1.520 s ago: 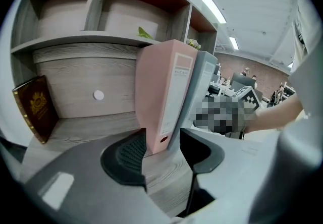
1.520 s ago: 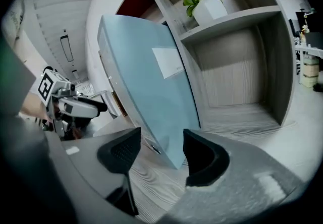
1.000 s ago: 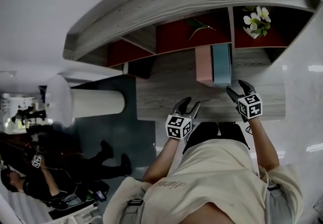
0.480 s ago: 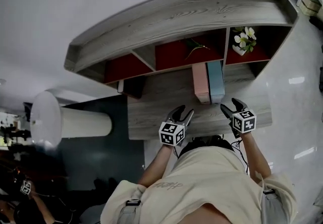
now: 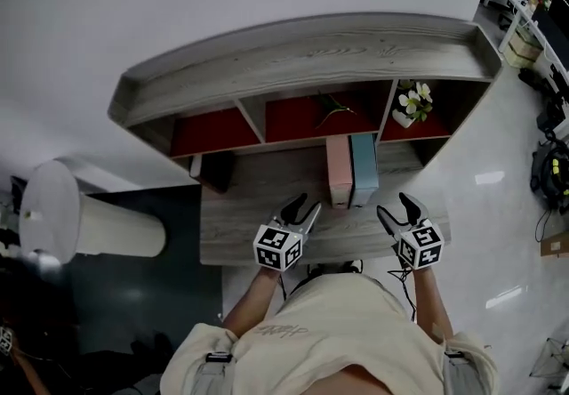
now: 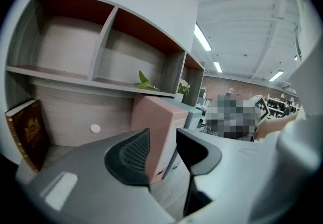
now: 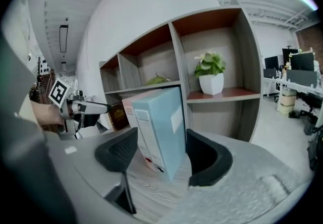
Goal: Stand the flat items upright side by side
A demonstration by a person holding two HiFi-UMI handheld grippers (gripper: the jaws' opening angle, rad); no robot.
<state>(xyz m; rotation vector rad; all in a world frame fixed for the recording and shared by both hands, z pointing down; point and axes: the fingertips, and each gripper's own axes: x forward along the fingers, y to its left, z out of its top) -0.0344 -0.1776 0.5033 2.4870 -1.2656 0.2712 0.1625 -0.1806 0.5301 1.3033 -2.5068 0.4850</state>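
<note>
Right gripper (image 5: 396, 206), jaws apart, hangs clear of blue file's (image 5: 363, 173) edge.

Soft pale tint on the pink box file (image 5: 337, 173); white labels on the pale blue box file (image 5: 363, 171). Grey wood grain across tabletop (image 5: 240, 224) and shelf unit (image 5: 302, 46), dull red inside its compartments. Dark brown with gold emblem on the book (image 6: 28, 132). White blooms and pot, green leaves on the potted plant (image 5: 409, 106). Grey, black-faced left tongs (image 5: 305, 205) and right tongs (image 5: 394, 204) (black-and-white square markers on their cubes).
</note>
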